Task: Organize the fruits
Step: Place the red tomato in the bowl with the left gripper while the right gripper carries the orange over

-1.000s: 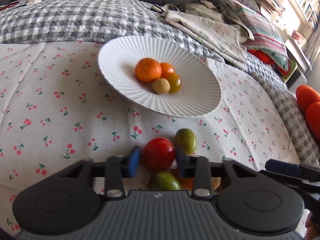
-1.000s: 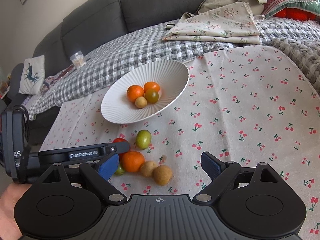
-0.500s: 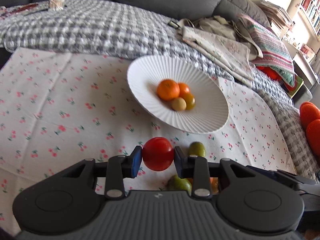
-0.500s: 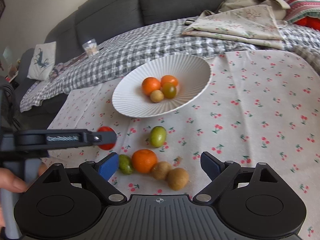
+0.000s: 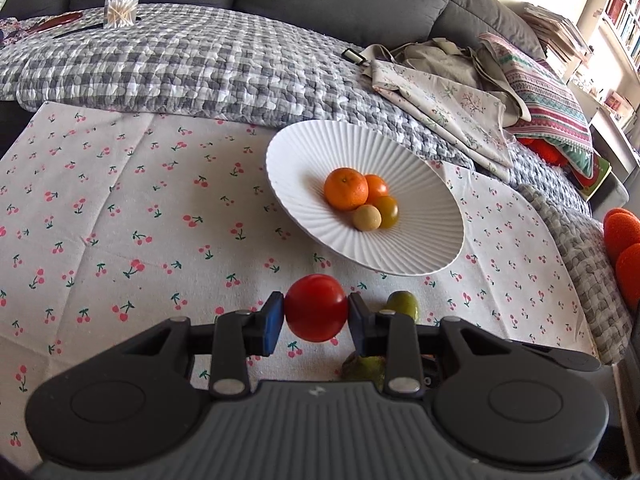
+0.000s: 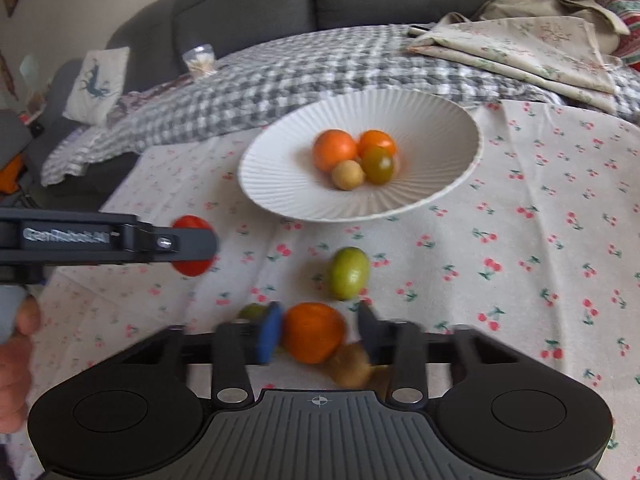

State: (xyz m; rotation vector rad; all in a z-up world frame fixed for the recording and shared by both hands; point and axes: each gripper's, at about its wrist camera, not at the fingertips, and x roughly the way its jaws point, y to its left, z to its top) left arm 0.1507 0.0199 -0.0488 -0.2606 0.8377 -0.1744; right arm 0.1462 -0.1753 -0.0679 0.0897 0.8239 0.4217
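Note:
My left gripper (image 5: pixel 316 316) is shut on a red tomato (image 5: pixel 316 307) and holds it above the cherry-print cloth, short of the white ribbed bowl (image 5: pixel 424 256). The bowl holds an orange (image 5: pixel 345 189), a second orange fruit, a dark green-brown fruit and a small tan one. My right gripper (image 6: pixel 318 334) has its jaws close on either side of an orange mandarin (image 6: pixel 314 332) on the cloth; the view is blurred. A green fruit (image 6: pixel 349 273), a smaller green one (image 6: pixel 252 312) and brown kiwis (image 6: pixel 352 366) lie beside it. The left gripper (image 6: pixel 192 245) with the tomato also shows at the left of the right wrist view.
A grey checked blanket (image 5: pixel 180 60) and a dark sofa lie behind the cloth. Folded fabrics (image 5: pixel 448 92) and a striped cushion (image 5: pixel 548 100) are at the back right. A clear packet of cotton swabs (image 5: pixel 120 8) stands at the back left.
My left gripper has lifted the tomato off the cloth and carried it up toward the bowl. My right gripper has moved forward and narrowed from wide open around the mandarin.

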